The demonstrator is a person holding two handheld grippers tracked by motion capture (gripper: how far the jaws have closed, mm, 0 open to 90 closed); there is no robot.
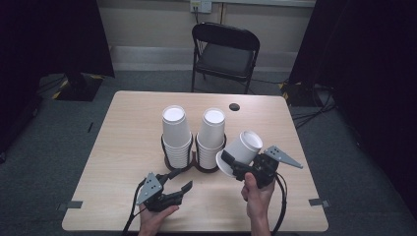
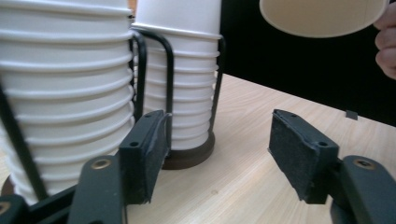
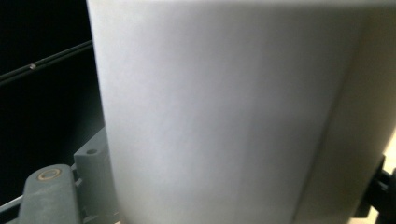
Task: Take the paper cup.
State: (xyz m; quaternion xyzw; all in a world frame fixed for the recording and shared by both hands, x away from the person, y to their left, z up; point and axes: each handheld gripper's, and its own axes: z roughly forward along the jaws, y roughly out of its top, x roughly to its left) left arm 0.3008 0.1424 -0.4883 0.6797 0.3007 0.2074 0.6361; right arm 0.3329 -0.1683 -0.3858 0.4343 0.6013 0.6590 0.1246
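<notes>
Two stacks of white paper cups stand upside down in a black wire holder (image 1: 194, 160) mid-table: the left stack (image 1: 176, 135) and the right stack (image 1: 211, 137). My right gripper (image 1: 235, 162) is shut on a single white paper cup (image 1: 241, 150), held tilted above the table just right of the holder. That cup's wall (image 3: 224, 112) sits close between the right jaws. My left gripper (image 1: 178, 179) is open near the table's front edge, just in front of the left stack (image 2: 60, 98). Nothing lies between its pads (image 2: 142, 151). The held cup's rim (image 2: 322, 18) hangs above.
A black folding chair (image 1: 223, 51) stands behind the wooden table (image 1: 123, 128). A dark round hole (image 1: 234, 106) sits near the table's far edge. Tape marks (image 1: 318, 202) lie at the front corners. Bare wood lies left and right of the holder.
</notes>
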